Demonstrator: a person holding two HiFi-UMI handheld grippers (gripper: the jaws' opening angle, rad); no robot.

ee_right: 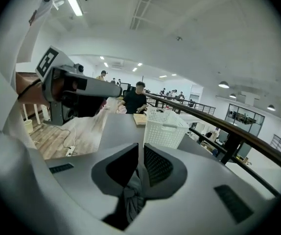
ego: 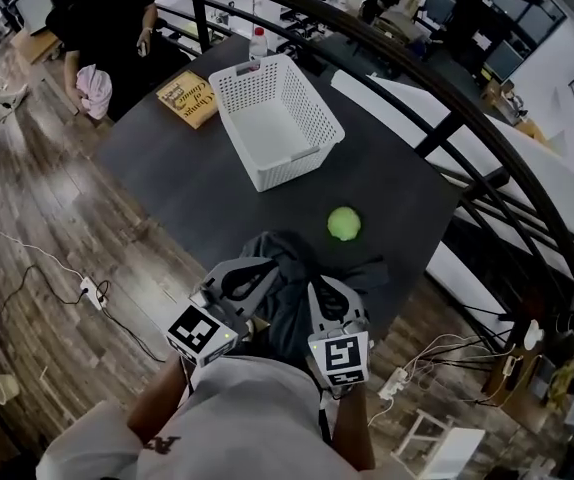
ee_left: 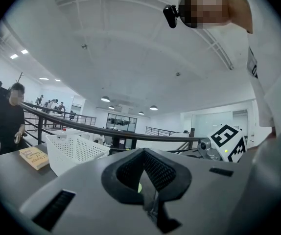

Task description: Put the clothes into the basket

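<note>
left tool (ee_left: 143,163): clenched on grey garment (ego: 289,313) | right tool (ee_right: 140,160): clenched on it (bunched)

A dark grey garment (ego: 292,278) lies crumpled at the 6 o'clock edge of the table (ego: 167,193) — one fold of it is pinched in the closed jaws of the right gripper (ee_right: 139,168). The white perforated plastic basket (ego: 297,166) stands upright and empty, well apart from the garment at its 12 o'clock, turned askew to the table's edges.
</note>
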